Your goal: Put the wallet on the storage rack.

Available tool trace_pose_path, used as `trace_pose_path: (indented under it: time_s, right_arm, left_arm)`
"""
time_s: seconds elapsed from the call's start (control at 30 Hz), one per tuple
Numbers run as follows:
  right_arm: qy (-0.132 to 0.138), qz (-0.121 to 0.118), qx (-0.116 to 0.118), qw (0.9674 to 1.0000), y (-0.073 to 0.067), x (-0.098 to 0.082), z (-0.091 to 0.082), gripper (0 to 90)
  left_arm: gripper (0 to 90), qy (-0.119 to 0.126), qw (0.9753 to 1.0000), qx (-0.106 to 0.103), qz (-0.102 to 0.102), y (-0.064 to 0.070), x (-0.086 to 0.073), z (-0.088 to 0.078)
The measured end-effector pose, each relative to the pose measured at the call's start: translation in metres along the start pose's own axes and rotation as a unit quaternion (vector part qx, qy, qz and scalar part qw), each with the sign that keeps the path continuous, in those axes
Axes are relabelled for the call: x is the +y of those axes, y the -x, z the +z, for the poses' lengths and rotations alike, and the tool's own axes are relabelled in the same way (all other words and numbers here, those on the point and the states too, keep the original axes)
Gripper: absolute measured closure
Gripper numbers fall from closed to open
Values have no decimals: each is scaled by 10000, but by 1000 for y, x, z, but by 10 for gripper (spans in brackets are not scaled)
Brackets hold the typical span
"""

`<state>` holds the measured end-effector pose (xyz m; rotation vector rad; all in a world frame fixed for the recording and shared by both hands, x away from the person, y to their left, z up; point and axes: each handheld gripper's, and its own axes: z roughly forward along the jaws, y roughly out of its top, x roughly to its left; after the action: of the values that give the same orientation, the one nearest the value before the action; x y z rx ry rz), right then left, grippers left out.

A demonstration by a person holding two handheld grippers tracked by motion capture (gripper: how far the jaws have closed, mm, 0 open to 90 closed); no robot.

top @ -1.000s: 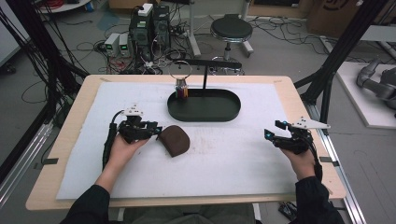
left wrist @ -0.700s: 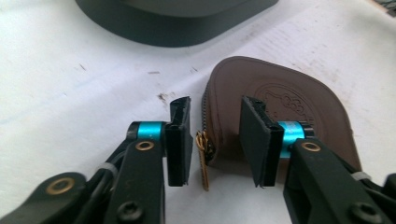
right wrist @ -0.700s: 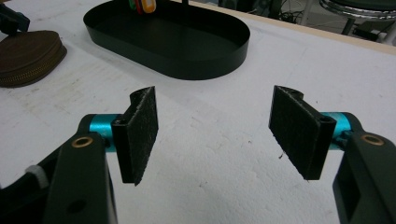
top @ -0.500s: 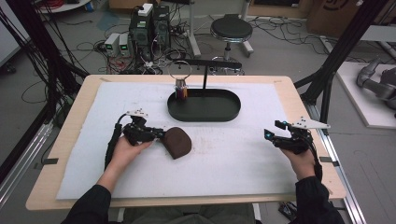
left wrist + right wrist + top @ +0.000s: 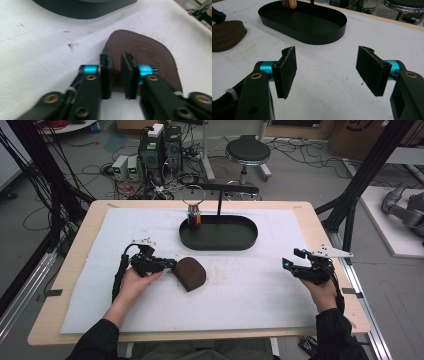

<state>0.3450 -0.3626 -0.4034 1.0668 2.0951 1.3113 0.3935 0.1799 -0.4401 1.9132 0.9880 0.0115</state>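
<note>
**Left claw at the brown pouch**

The left claw (image 5: 167, 265) lies low on the white counter (image 5: 250, 290), right at the edge of the brown pouch (image 5: 190, 273). The pouch lies flat in the middle of the counter, just in front of the black tray (image 5: 218, 240).

The left claw view looks close up. There the pads (image 5: 106, 72) stand a small way apart, and the pouch's edge sits in the gap. The jaws have just been opening a bit. I cannot tell if the pads press on the pouch. This view also shows a round stamp on the pouch's top.

The right claw (image 5: 290, 265) is well apart, near the right side of the counter. In its own view the jaws are wide open and hold nothing. That view shows the zip along the pouch's side (image 5: 227, 35), and bright tags (image 5: 289, 3) at the tray's far end.
</note>
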Motion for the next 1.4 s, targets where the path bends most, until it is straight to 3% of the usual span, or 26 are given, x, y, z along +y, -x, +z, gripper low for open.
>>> trace_pose_path:
  time_s: [0.13,0.3,0.33,0.43,0.57,0.77,0.93,1.1,1.17,1.4]
  right_arm:
    - [10,6,12,10000,-1,0,0,339]
    - [21,-21,17,10000,0,1,1,339]
    - [22,-6,23,10000,0,1,1,339]
    - [28,-13,17,10000,-1,1,1,339]
    - [51,-1,-3,10000,0,1,0,340]
    - [102,-10,8,9999,0,2,-1,342]
    - [155,-40,67,9998,-4,4,0,344]
    - [186,-106,195,9996,-10,8,3,344]
    - [205,-127,284,9993,-12,9,4,344]
    - [252,-237,737,9967,-24,14,10,336]
  left_arm:
    - [653,-4,9998,-129,-171,-3,-1,1]
    - [741,-3,9989,-367,-298,-3,-2,1]
    - [802,5,9989,-377,-276,-2,-2,1]
    - [822,-16,9992,-341,-221,-1,-1,0]
    - [839,57,9992,-401,-69,4,0,-2]
    - [858,336,9969,-537,463,22,7,-9]
    - [867,559,9915,-593,1011,42,15,-14]
    - [871,685,9831,-673,1560,63,20,-17]
    - [872,685,9784,-713,1817,71,23,-18]
    - [875,719,9662,-950,2288,87,25,-17]
